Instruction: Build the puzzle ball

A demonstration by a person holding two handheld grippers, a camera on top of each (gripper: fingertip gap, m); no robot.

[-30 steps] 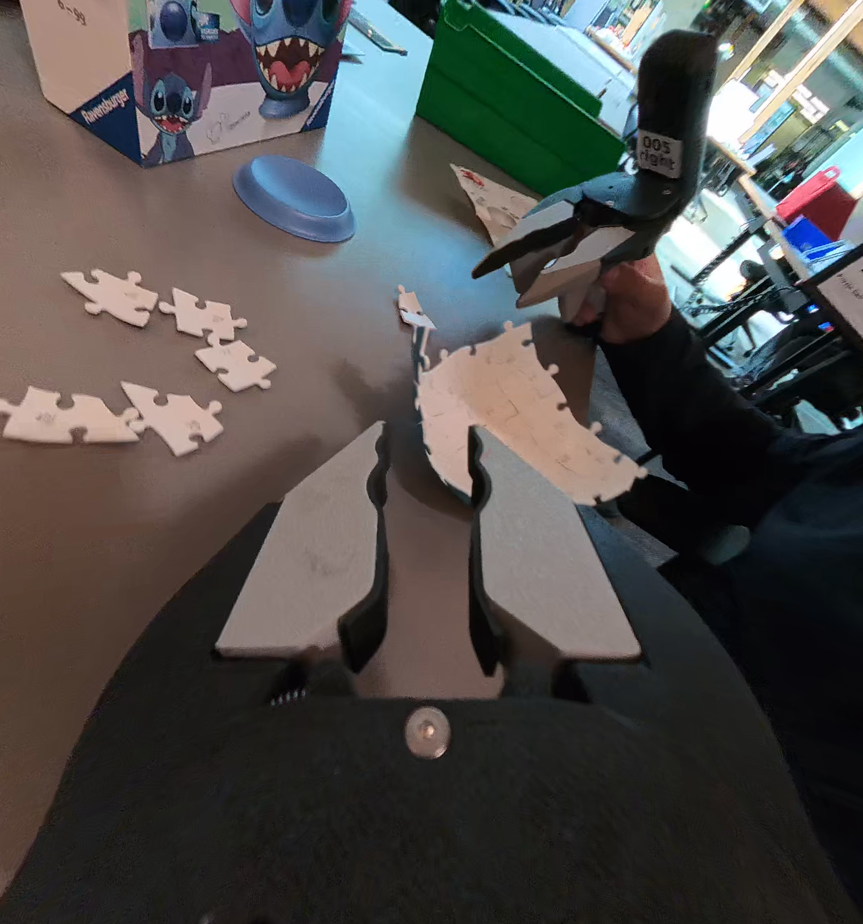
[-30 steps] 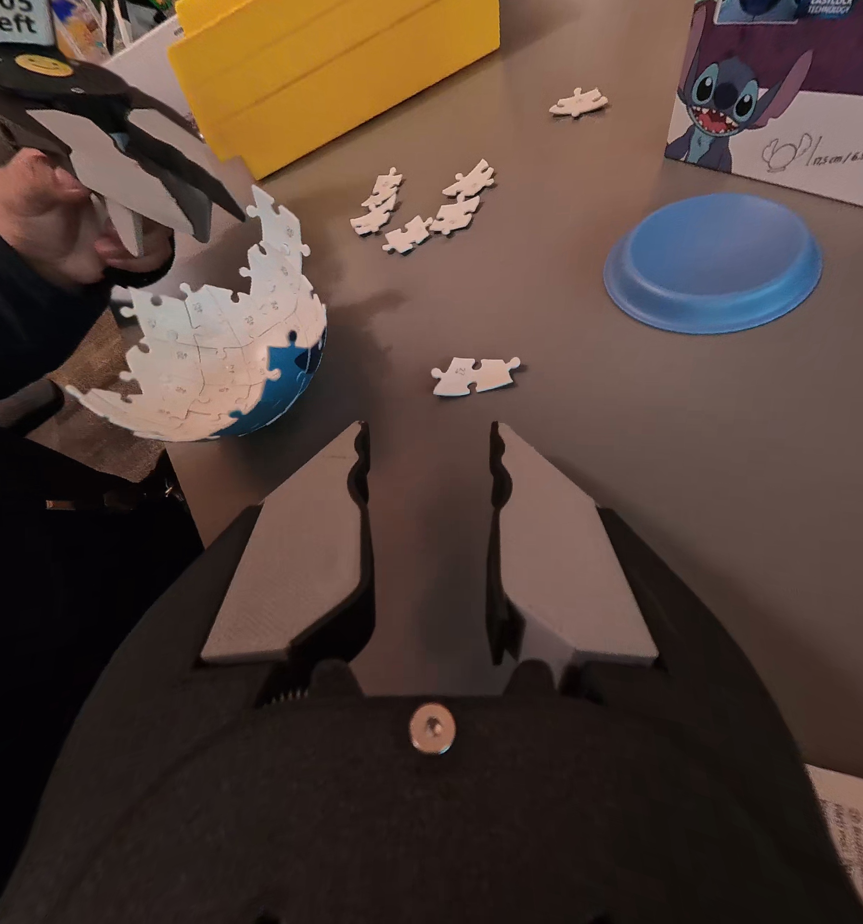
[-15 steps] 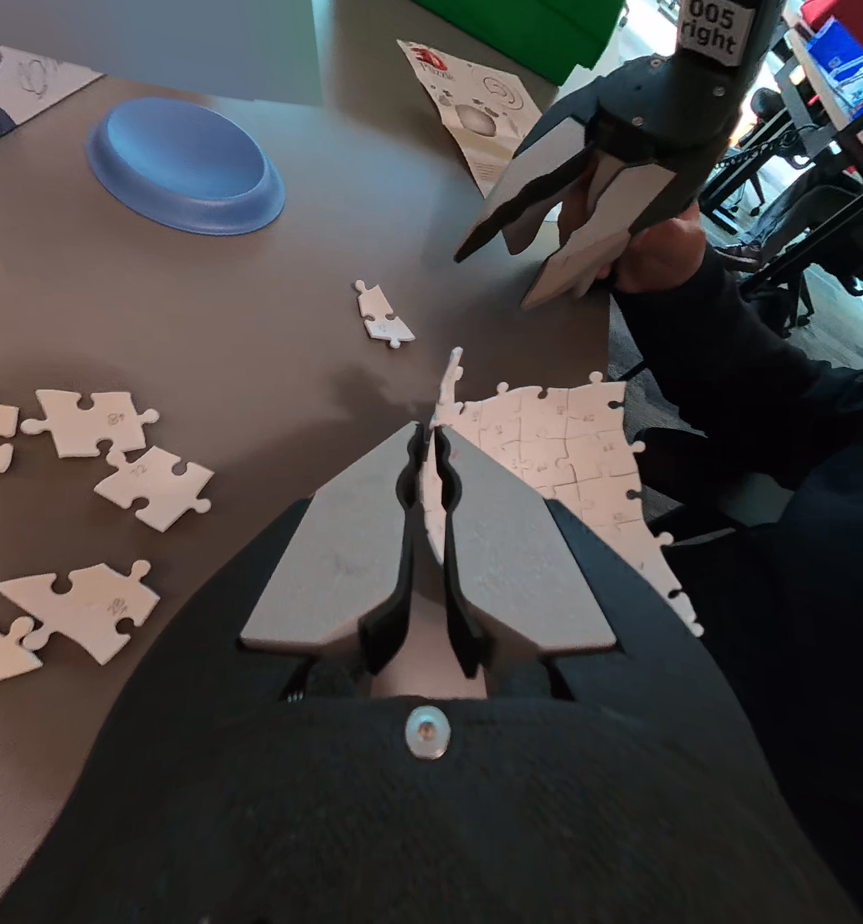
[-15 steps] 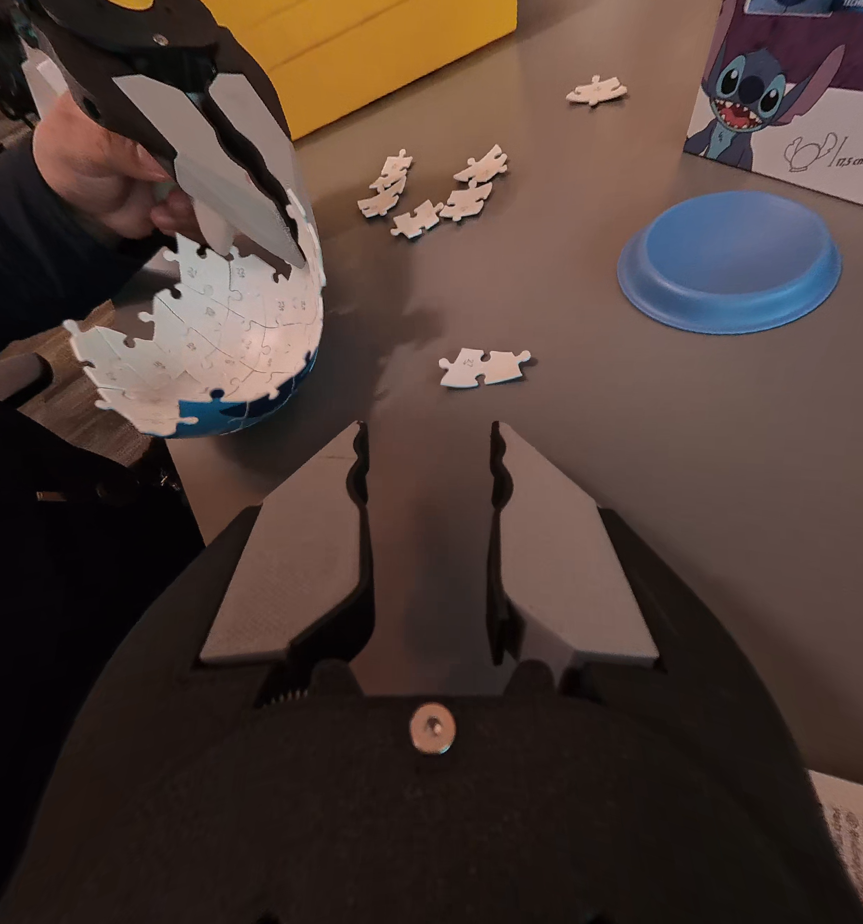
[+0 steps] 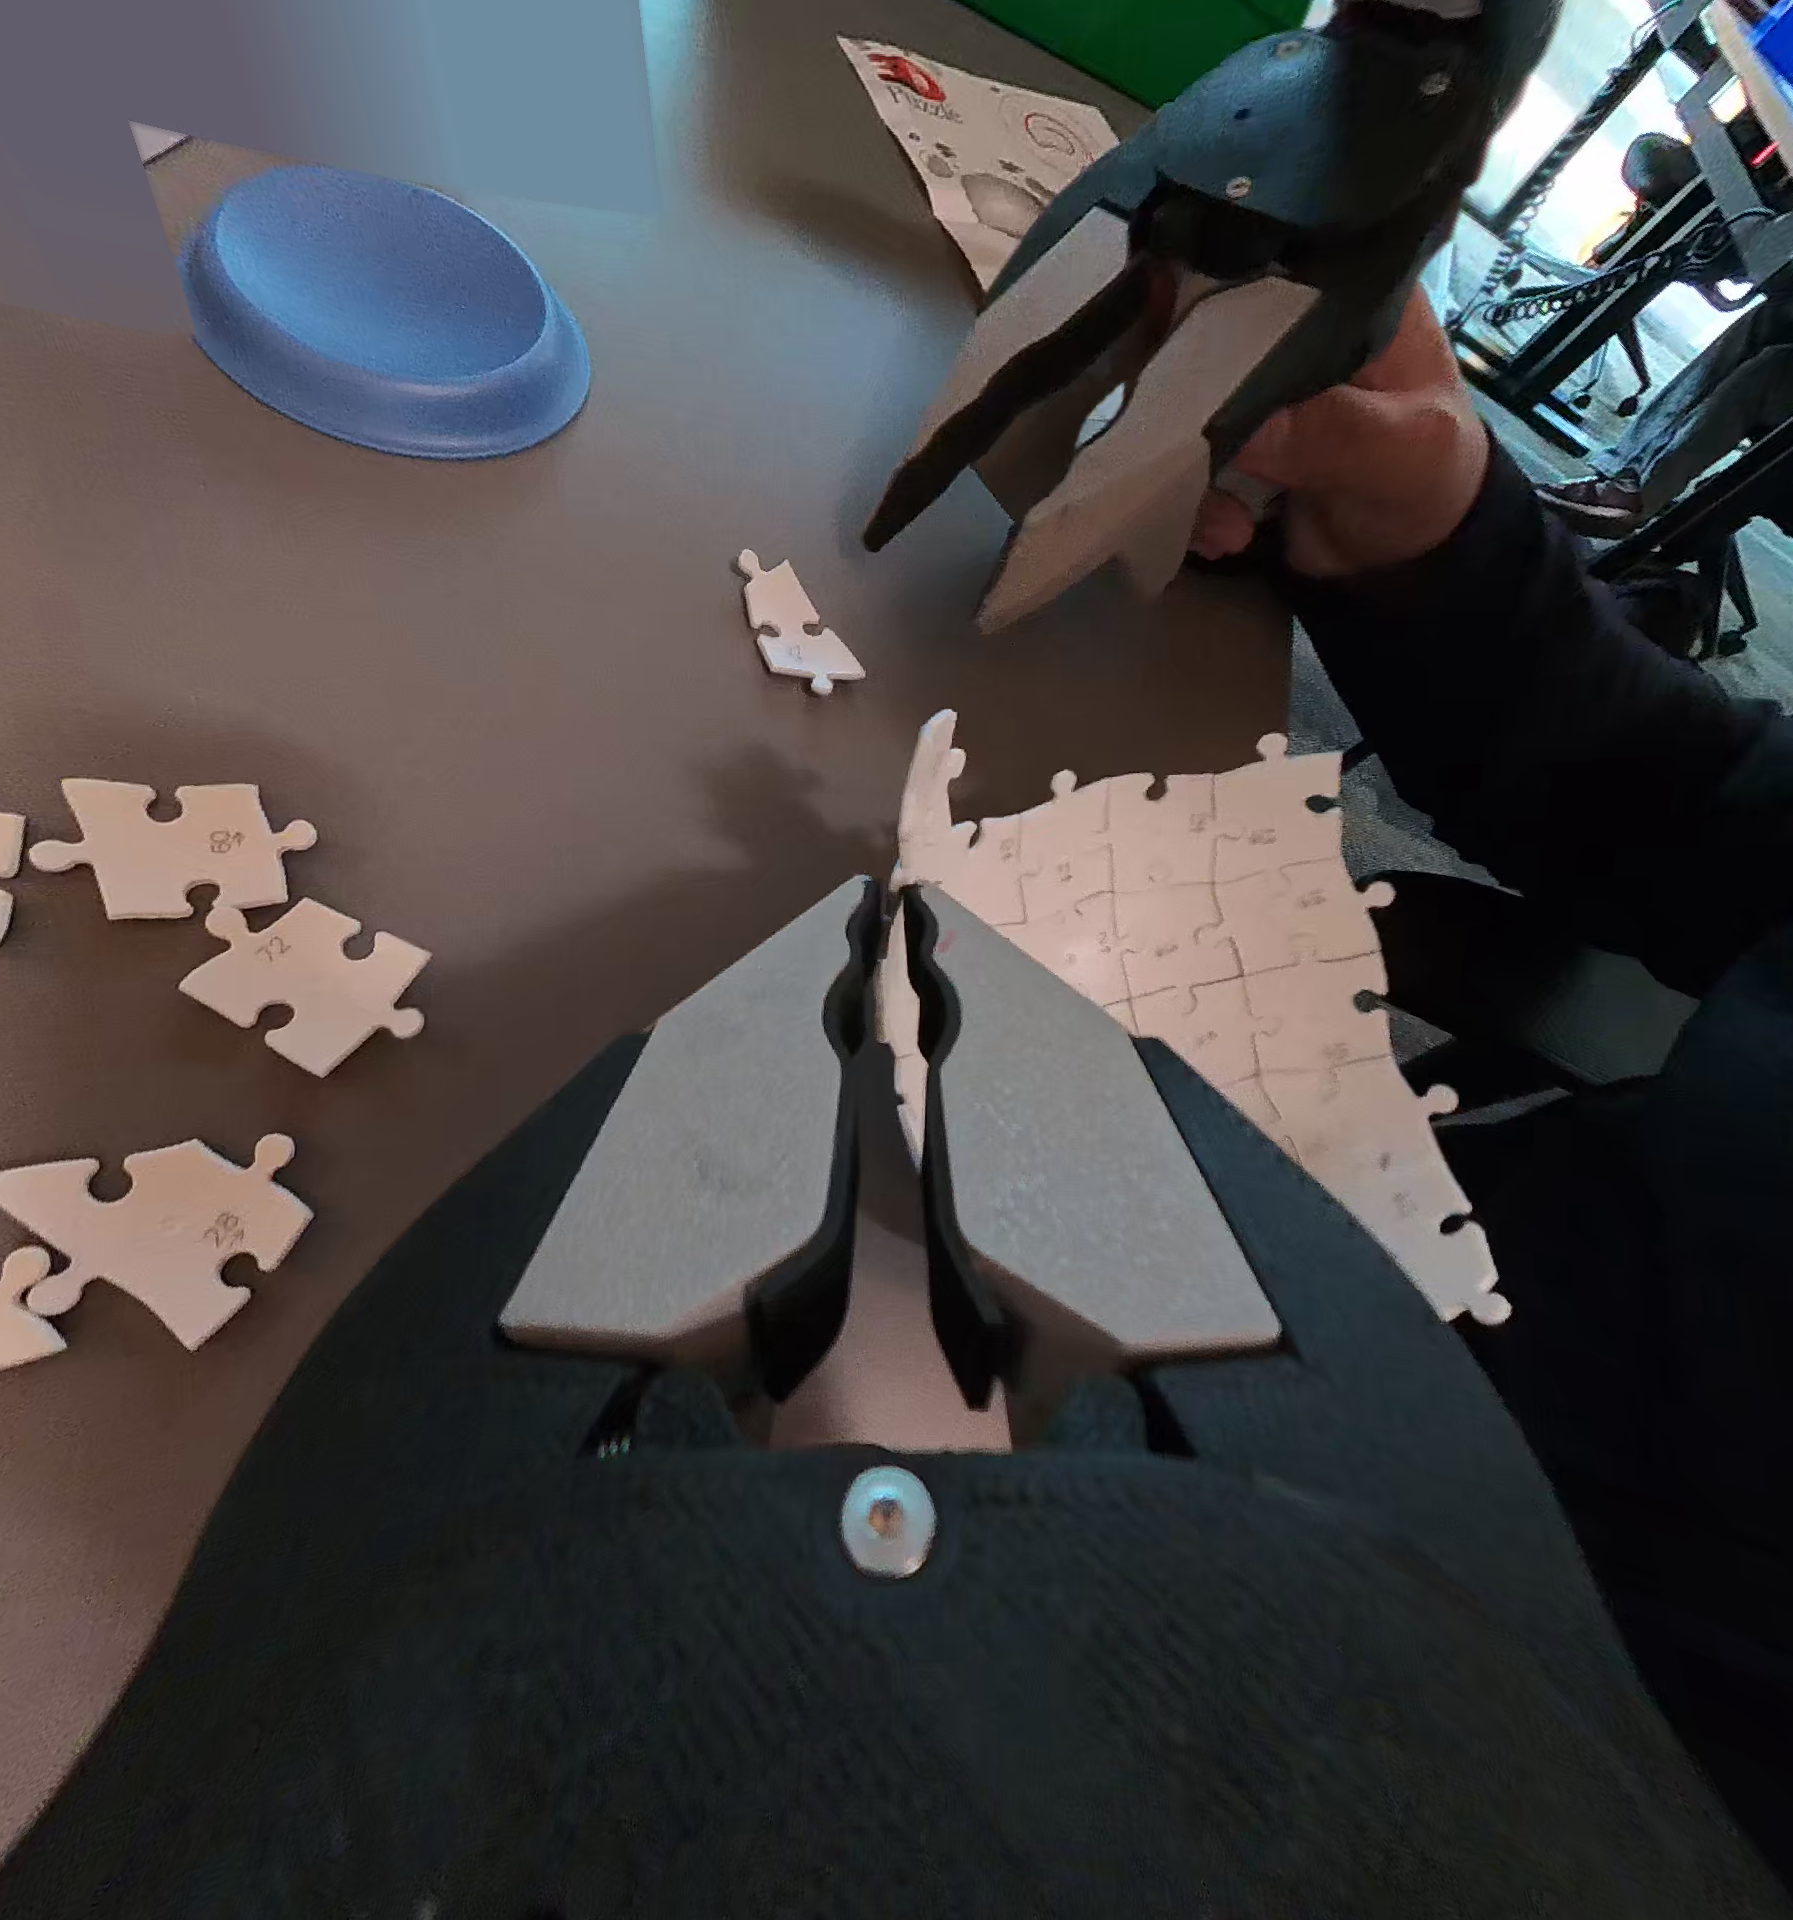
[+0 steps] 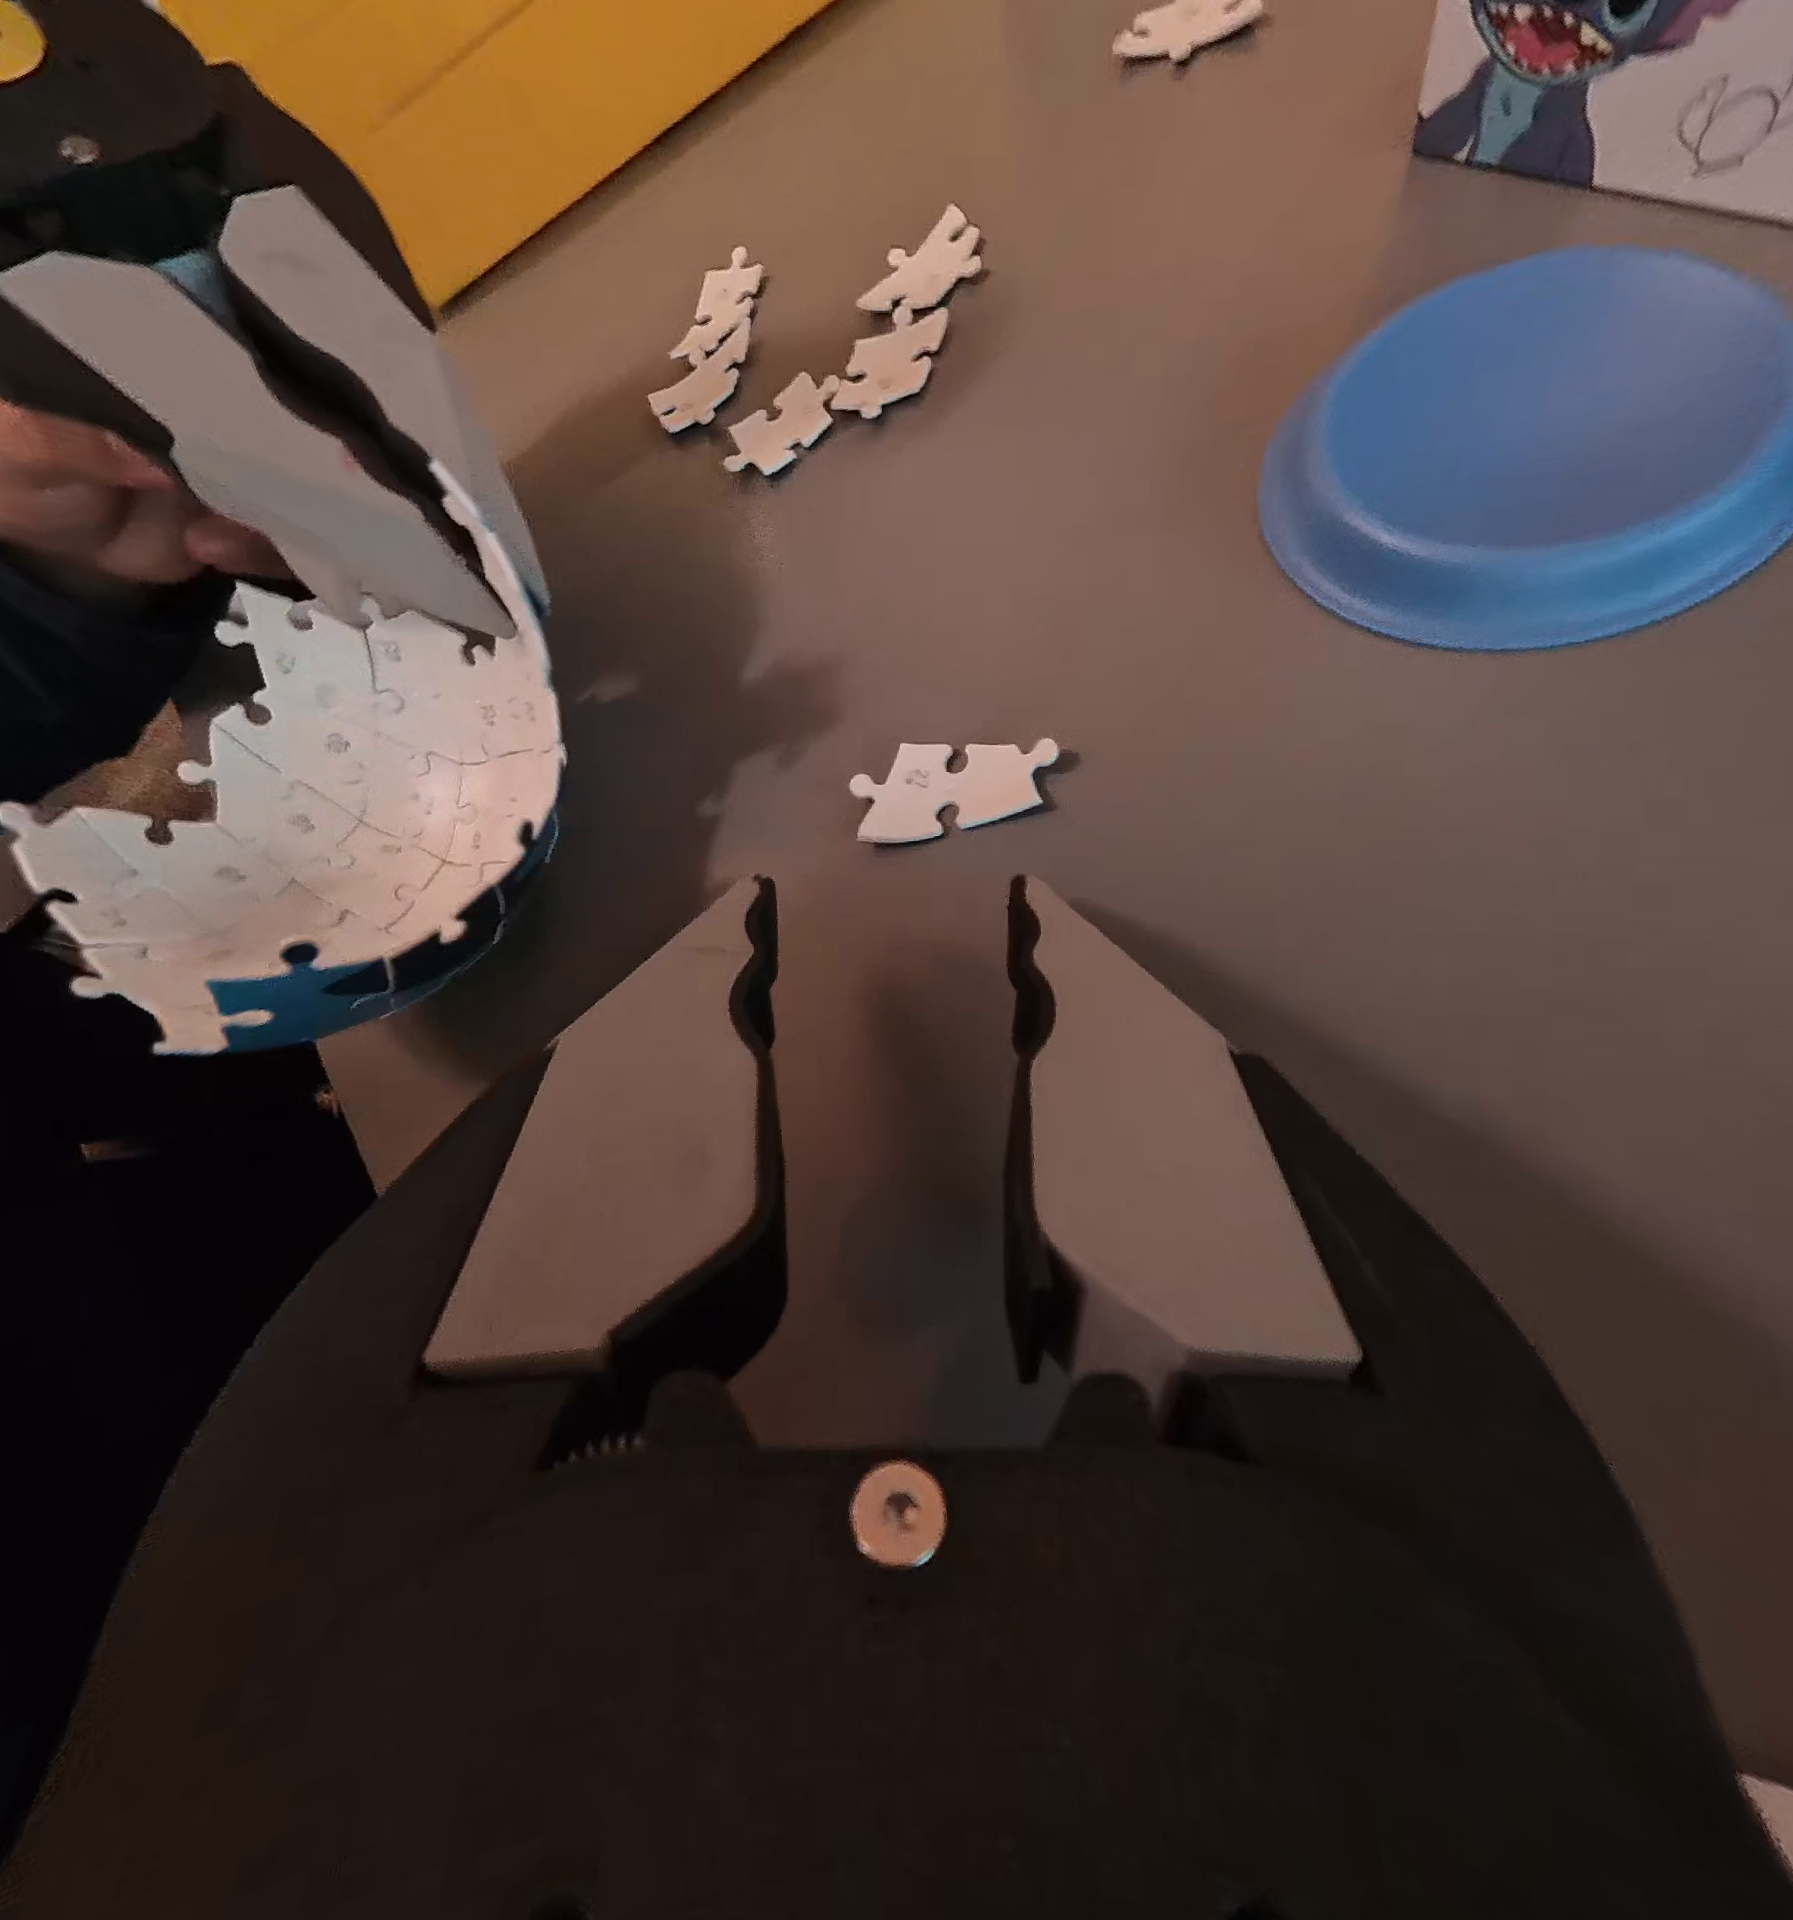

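My left gripper [image 5: 894, 904] is clamped on the rim of the half-built puzzle ball [image 5: 1183, 966], its two fingers pinching the curved wall edge-on. From the right wrist view that shell [image 6: 352, 790] reads as an open bowl, white inside, blue outside, hanging at the near edge of the desk [image 6: 1287, 935]; nothing lies inside it.

My right gripper [image 6: 892, 904] hovers above the desk, jaws spread wide with nothing between them. Just ahead of its tips lies a joined pair of white pieces [image 6: 954, 790], flat on the desk, not touching the fingers.

Further out, the blue round stand [image 6: 1557, 457] sits hollow side up and holds nothing. Beside it at the far edge is the printed puzzle box [image 6: 1640, 94]. A loose cluster of white pieces [image 6: 819, 353] lies between the ball and the stand, and one more piece [image 6: 1183, 26] rests farther back. A yellow bin [image 6: 518, 114] stands behind my left gripper; its contents are out of sight.

In the left wrist view, several single pieces [image 5: 185, 956] are scattered on the desk to the left, and a folded instruction sheet [image 5: 975, 135] lies behind my right gripper [image 5: 933, 582].
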